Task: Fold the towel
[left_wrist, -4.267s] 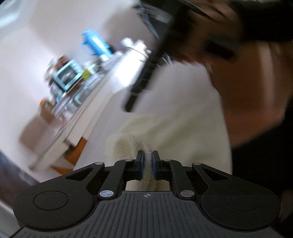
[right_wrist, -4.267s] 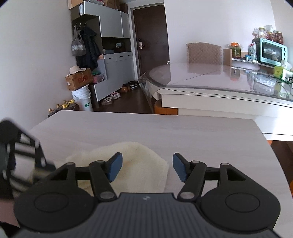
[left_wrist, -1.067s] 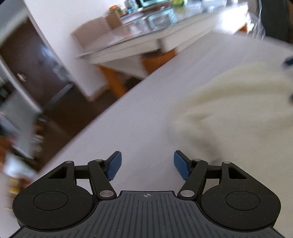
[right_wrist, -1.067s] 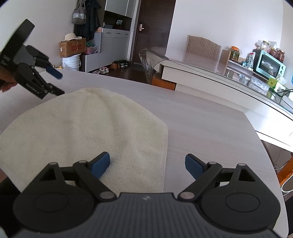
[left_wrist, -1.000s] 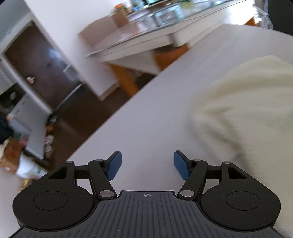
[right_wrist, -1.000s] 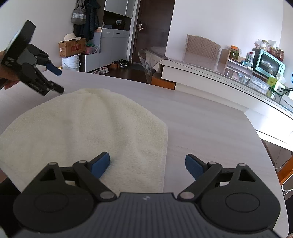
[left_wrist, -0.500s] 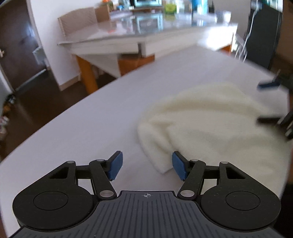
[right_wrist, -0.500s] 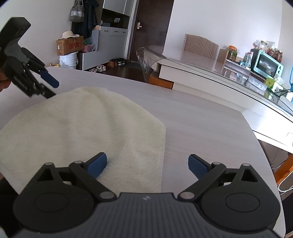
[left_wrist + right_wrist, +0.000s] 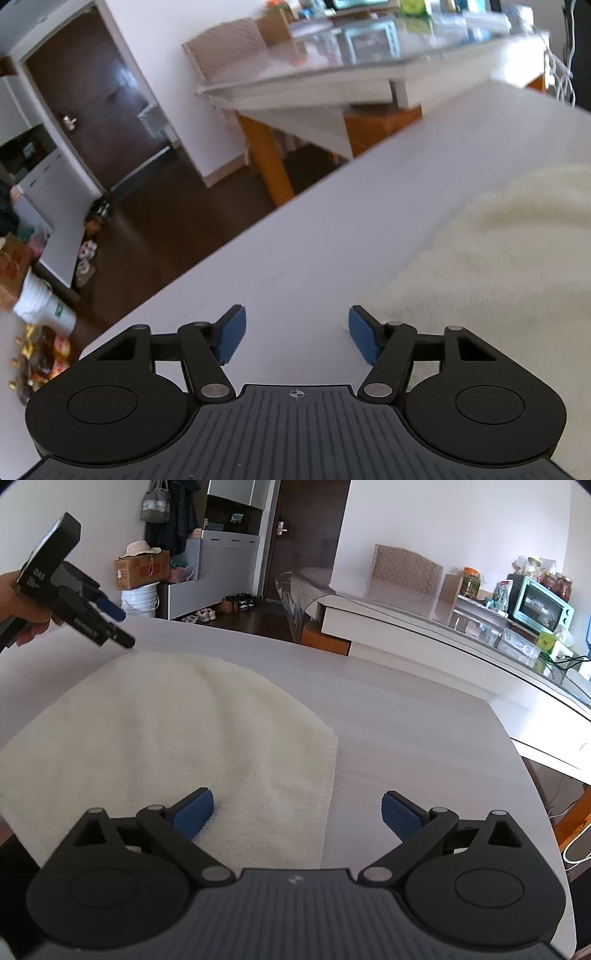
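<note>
A cream towel [image 9: 177,734] lies flat on the pale table [image 9: 406,731], folded over. My right gripper [image 9: 297,812] is open and empty, low over the towel's near right corner. My left gripper [image 9: 294,334] is open and empty over bare table, with the towel [image 9: 480,266] just to its right; its right fingertip sits at the towel's edge. In the right wrist view the left gripper [image 9: 114,626] hovers by the towel's far left corner, held in a hand.
The table's far edge [image 9: 258,229] drops to a dark floor. A glass-topped dining table [image 9: 461,627] with a toaster oven [image 9: 539,603] and jars stands behind on the right. A chair [image 9: 404,574], cabinets and a bucket [image 9: 138,598] stand further back.
My left gripper has swung left and tilted, so the towel now lies at its right edge. My right gripper has held almost still, jaws wide open.
</note>
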The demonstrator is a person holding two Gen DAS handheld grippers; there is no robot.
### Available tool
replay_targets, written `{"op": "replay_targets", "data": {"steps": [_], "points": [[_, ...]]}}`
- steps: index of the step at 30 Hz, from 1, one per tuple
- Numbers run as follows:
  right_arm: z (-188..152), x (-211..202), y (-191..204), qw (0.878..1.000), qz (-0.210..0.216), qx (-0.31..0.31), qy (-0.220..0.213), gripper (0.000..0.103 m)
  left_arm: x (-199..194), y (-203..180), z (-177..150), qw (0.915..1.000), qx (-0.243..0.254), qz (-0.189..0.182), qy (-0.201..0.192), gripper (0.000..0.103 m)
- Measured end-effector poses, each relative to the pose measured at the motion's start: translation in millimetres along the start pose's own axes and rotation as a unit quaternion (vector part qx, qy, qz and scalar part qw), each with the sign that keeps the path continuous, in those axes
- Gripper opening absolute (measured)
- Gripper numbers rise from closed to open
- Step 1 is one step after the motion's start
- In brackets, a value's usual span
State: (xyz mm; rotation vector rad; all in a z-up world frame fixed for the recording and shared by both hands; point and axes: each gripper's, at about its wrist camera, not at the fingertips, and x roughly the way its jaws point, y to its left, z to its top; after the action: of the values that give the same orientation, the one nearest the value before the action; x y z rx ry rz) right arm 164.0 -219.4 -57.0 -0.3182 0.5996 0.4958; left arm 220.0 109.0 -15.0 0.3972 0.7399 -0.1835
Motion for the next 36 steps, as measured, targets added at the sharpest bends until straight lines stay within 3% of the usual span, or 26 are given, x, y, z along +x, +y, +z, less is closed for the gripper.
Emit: {"op": "replay_targets", "data": {"steps": [4, 9, 14, 20, 23, 26, 29, 34, 36], "points": [[14, 4, -13, 0.998, 0.039, 0.035, -0.014, 0.09, -15, -23, 11, 0.9981, 0.011, -0.055, -0.025, 0.067], [38, 20, -37, 0.995, 0.062, 0.073, -0.029, 0.072, -23, -67, 19, 0.9901, 0.043, -0.128, -0.04, 0.066], [56, 46, -55, 0.994, 0.078, 0.073, -0.016, 0.06, -12, -81, 12, 0.9879, 0.054, -0.143, -0.021, 0.06], [58, 70, -60, 0.992, 0.108, 0.058, 0.024, 0.046, -2, -90, 2, 0.9857, 0.058, -0.158, -0.005, 0.059], [55, 68, -59, 0.991, 0.119, 0.061, 0.02, 0.005, 0, -85, 1, 0.9863, 0.047, -0.158, -0.007, 0.06], [56, 44, -44, 0.994, 0.108, 0.025, -0.021, 0.004, 1, -80, 2, 0.9869, 0.036, -0.157, -0.01, 0.06], [56, 16, -20, 0.989, 0.139, -0.026, -0.039, 0.005, -7, -69, 1, 0.9892, 0.017, -0.145, -0.02, 0.062], [37, -12, 28, 0.974, 0.19, -0.125, -0.017, 0.006, -19, -51, 0, 0.9908, -0.018, -0.128, -0.039, 0.065], [27, -14, 39, 0.97, 0.2, -0.142, -0.005, 0.02, -19, -52, 1, 0.9902, -0.022, -0.132, -0.04, 0.066]]}}
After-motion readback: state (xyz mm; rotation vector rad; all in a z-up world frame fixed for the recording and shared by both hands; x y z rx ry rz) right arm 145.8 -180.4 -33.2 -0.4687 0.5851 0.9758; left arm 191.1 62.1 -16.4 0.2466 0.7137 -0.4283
